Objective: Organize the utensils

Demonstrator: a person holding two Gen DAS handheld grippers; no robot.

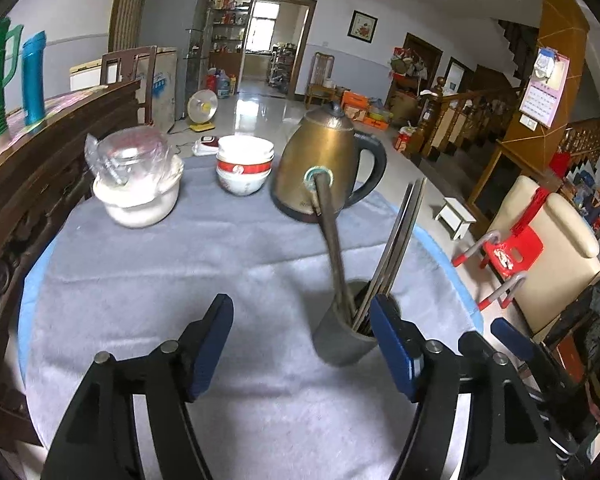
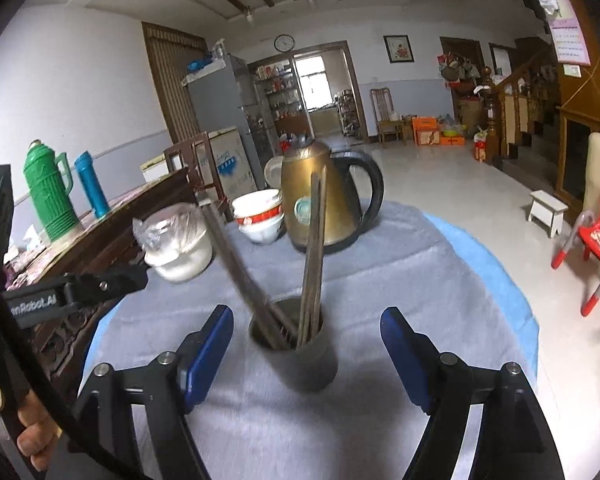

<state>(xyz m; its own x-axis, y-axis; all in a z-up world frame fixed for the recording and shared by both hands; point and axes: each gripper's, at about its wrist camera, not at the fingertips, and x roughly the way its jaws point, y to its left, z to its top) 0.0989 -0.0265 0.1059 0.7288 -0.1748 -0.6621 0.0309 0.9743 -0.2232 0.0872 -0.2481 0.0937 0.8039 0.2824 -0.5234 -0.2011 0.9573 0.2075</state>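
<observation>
A dark metal cup (image 1: 342, 340) (image 2: 298, 354) stands on the grey cloth and holds several long utensils. A brown handle with a ring end (image 1: 328, 228) leans toward the kettle, and flat metal sticks (image 1: 400, 240) lean right. In the right wrist view the leaning handle (image 2: 236, 264) and upright sticks (image 2: 314, 256) rise from the cup. My left gripper (image 1: 304, 320) is open, with nothing between its fingers; the cup sits just inside its right finger (image 1: 392, 344). My right gripper (image 2: 306, 338) is open, its blue pads standing clear on either side of the cup.
Beyond the cup stand a brass kettle (image 1: 324, 160), stacked bowls (image 1: 244, 168) and a white jar under plastic wrap (image 1: 136, 184). A dark wooden sideboard (image 1: 32, 168) runs along the left with a green thermos (image 2: 50, 196). The table's right edge drops to the floor, near a red chair (image 1: 512, 252).
</observation>
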